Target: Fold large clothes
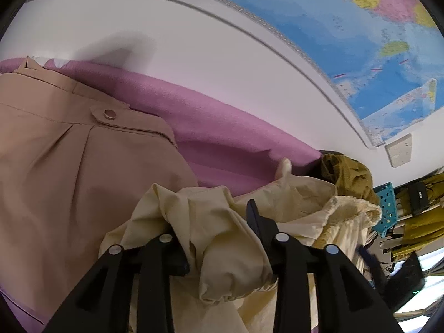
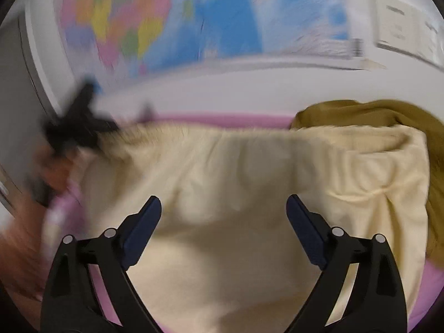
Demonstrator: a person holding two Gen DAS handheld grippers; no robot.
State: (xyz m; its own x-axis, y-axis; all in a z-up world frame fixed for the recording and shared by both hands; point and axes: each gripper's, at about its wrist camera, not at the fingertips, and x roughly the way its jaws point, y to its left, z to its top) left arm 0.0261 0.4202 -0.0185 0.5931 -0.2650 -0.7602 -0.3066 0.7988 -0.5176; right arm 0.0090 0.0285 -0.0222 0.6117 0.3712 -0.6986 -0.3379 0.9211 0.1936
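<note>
Matt cream cloth garment (image 2: 236,188) lies on a fuzzy pink cover (image 1: 211,127); tan garment (image 1: 69,152) has a shiny metal snap (image 1: 110,114).

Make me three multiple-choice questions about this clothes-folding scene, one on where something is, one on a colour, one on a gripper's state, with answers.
1. Where does the olive garment lie?
A. behind the cream garment, to the right
B. under the tan garment
C. on the wall map

2. What colour is the cloth covering the work surface?
A. green
B. pink-purple
C. grey

3. How does the right gripper stand?
A. shut on the cream garment
B. shut on nothing
C. open above the cream garment

Answers: 1 A, the right wrist view shows olive fabric past the cream one's right end. 2 B, pink-purple shows around the clothes in both views. 3 C, its fingers stand wide apart with nothing pinched.
</note>
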